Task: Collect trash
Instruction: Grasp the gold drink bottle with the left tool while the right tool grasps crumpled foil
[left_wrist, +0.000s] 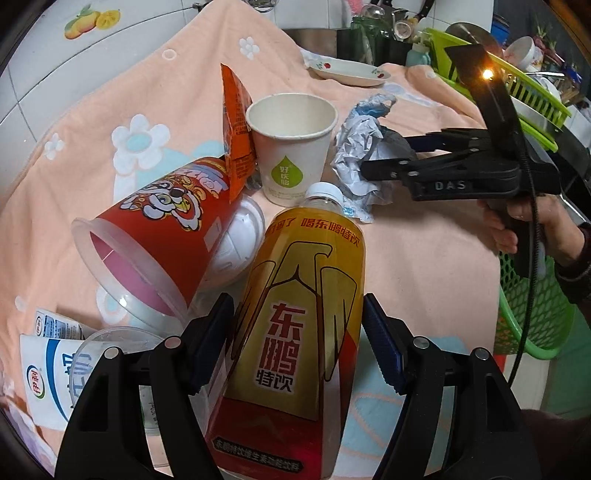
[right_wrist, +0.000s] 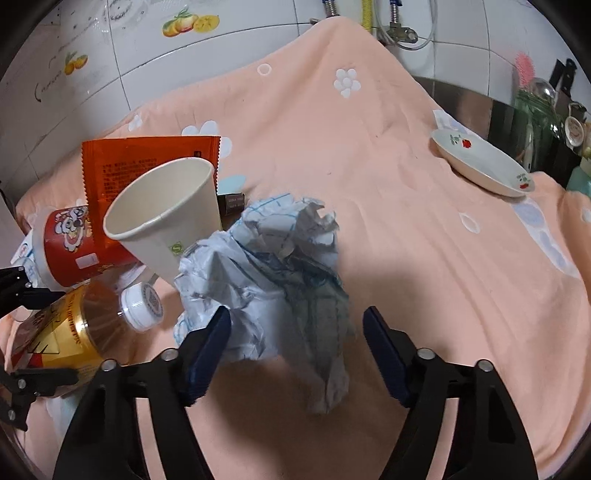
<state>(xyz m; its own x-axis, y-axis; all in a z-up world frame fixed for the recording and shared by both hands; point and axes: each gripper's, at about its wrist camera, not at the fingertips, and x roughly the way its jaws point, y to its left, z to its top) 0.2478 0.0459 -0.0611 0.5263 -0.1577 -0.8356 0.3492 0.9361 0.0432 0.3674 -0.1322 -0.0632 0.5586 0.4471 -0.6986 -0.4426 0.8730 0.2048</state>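
A yellow drink bottle (left_wrist: 299, 314) with a white cap lies on the peach cloth between the open fingers of my left gripper (left_wrist: 297, 347); both pads stand beside its body with small gaps. It also shows in the right wrist view (right_wrist: 74, 328). My right gripper (right_wrist: 295, 350) is open around a crumpled paper ball (right_wrist: 273, 273), its pads on either side of the ball's near end. From the left wrist view the right gripper (left_wrist: 373, 162) reaches the paper ball (left_wrist: 360, 155) from the right. A white paper cup (left_wrist: 291, 147), an orange sachet (left_wrist: 236, 140) and a red tub (left_wrist: 162, 229) lie behind.
A milk carton (left_wrist: 48, 373) and a clear plastic lid (left_wrist: 122, 339) lie at the left. A flowered plate (right_wrist: 484, 162) sits at the cloth's far right. A green mesh basket (left_wrist: 528, 302) hangs off the right edge. A green dish rack (left_wrist: 517, 81) stands behind.
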